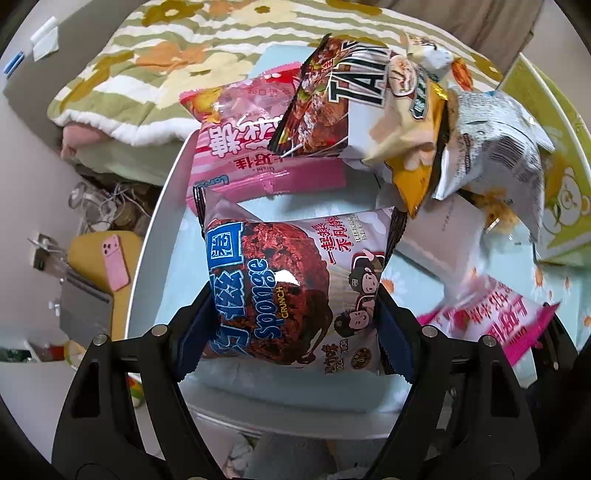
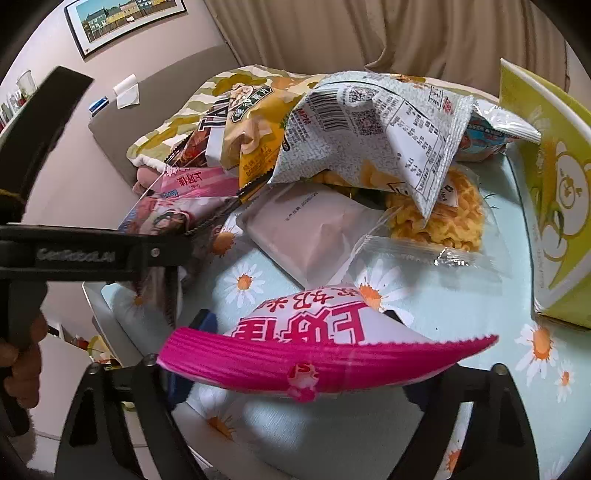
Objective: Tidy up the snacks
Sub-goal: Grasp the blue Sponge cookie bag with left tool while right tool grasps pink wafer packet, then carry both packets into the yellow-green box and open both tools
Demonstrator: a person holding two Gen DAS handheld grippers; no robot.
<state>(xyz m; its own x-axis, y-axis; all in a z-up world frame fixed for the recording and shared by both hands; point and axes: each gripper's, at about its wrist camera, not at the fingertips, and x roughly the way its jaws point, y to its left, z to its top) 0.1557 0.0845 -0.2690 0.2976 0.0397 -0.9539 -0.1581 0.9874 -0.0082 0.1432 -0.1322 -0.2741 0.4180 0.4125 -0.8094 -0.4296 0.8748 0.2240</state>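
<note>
Your left gripper (image 1: 295,314) has its jaws clamped on the glossy, puffed Sponge Crunch bag (image 1: 291,291), held above the daisy-print tablecloth (image 2: 480,295), while your right gripper (image 2: 306,354) pinches the magenta-edged packet (image 2: 314,350) by its crimped, ribbed seal. Ahead of both sits a loose heap: a pink candy box (image 1: 258,162), a dark TAI bag (image 1: 332,107), a yellow chip bag (image 2: 255,136) and a crinkled white bag (image 2: 373,133) (barcode side up), overhanging a matte grey pouch (image 2: 314,229) and clear-wrapped waffles (image 2: 443,218), with a green carton (image 2: 554,206) standing upright at the right.

Beige curtains (image 2: 424,33), framed picture (image 2: 122,22) on pale wall, flowered quilt (image 1: 177,70) behind.
</note>
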